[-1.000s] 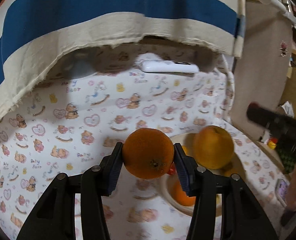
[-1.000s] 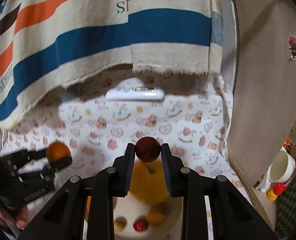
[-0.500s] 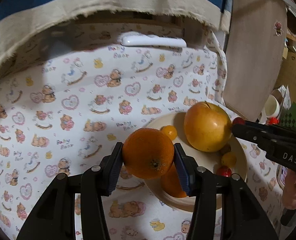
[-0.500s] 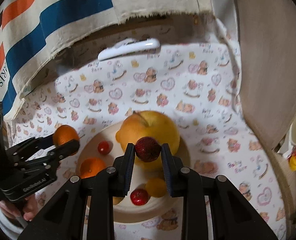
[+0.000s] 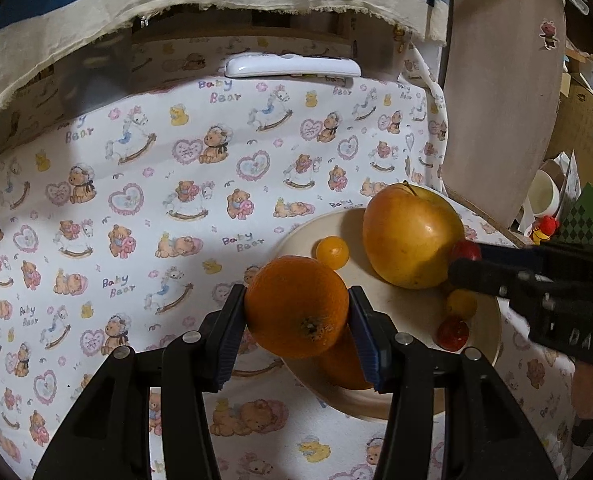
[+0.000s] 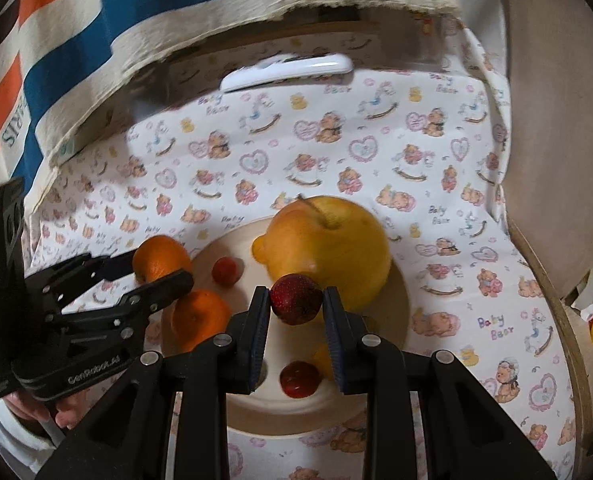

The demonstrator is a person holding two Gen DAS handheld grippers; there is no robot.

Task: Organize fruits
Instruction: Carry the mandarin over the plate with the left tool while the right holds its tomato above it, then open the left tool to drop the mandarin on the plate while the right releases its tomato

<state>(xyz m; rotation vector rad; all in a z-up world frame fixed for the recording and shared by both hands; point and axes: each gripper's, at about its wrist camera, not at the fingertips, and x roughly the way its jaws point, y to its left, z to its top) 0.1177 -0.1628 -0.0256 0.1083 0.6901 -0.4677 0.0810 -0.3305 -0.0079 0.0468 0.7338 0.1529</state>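
Both grippers have dropped nearer the plate (image 6: 396, 320): left gripper (image 5: 296, 316) fingers clamp the orange (image 5: 296, 306) (right gripper (image 6: 296, 306) grips a red fruit (image 6: 296, 299)).

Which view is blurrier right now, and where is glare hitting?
Right wrist view: motion blur smears the big apple and the tablecloth; the red fruit in the right claw stays sharp. Left wrist view: sharper, with soft glare on the apple and white remote; the corners fall dark.
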